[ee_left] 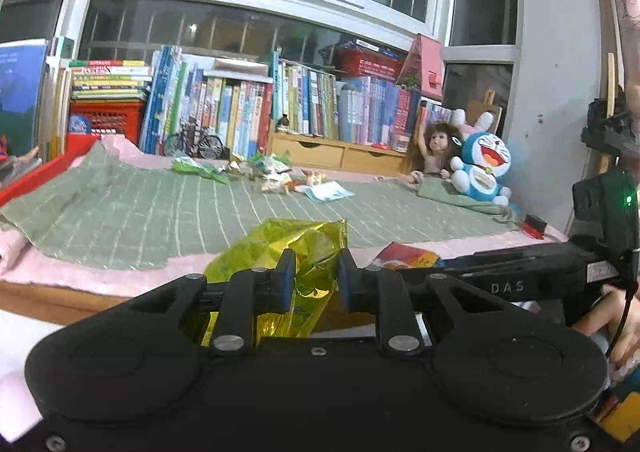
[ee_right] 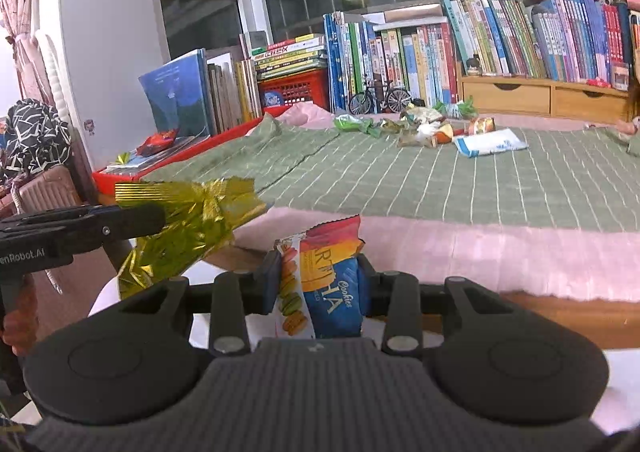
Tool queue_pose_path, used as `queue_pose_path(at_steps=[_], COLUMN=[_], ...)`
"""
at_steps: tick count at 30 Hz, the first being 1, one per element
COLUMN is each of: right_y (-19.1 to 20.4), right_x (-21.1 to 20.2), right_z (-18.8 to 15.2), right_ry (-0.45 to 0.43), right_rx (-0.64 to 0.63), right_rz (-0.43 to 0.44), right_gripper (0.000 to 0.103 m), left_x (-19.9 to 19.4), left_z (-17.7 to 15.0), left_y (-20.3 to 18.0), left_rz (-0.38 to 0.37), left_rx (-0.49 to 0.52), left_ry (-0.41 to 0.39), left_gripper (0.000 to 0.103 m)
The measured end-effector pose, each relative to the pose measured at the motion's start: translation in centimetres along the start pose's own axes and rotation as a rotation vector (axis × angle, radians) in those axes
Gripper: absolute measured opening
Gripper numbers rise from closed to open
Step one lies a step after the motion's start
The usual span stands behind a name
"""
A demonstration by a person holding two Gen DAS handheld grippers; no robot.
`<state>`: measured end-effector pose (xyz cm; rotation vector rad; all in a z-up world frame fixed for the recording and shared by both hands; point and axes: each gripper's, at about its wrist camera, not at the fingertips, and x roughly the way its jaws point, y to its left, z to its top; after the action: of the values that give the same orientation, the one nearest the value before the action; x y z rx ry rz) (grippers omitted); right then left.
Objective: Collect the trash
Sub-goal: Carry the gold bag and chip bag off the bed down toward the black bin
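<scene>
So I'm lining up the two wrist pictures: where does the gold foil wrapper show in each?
Left wrist view: gold foil wrapper at bottom centre, pinched in the left gripper.
Right wrist view: the wrapper sits at left, held by that gripper, which enters from the left edge.
Shared landmark: the toy bicycle in front of the books.

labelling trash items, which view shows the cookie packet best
The right wrist view: the cookie packet sits front and centre, clamped in the right gripper, with its macaron picture and lettering readable. The left wrist view shows only a red and orange corner of it past the left gripper.
</scene>
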<state>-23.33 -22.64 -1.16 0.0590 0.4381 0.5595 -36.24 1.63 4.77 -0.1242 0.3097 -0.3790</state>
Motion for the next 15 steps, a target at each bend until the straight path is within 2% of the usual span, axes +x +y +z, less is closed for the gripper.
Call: queue_pose_path(at_steps=[3, 6, 9, 15], right_y=[0.3, 0.6, 0.8, 1.3], right_x=[-0.5, -1.0, -1.4, -1.8], right_z=[-0.7, -1.2, -1.4, -2.2], right_ry=[0.007, 0.006, 0.003, 0.012], right_rx=[0.014, 0.006, 0.011, -0.005], right_rz=[0.015, 0.004, 0.007, 0.005], right_gripper=[0.043, 0.042, 0.042, 0.042], left_x=[-0.7, -2.2, -3.9, -4.9], left_z=[-0.2, 0.2, 0.6, -0.9], left_y=[-0.2, -0.2, -0.7, -0.9], left_rz=[-0.008, -0.031, -0.039, -0.074], left_rx=[-0.015, -0.036, 0.003, 0.01], left_ry=[0.003, -0.03, -0.06, 0.024], left_gripper=[0.019, 0.018, 0.018, 0.018])
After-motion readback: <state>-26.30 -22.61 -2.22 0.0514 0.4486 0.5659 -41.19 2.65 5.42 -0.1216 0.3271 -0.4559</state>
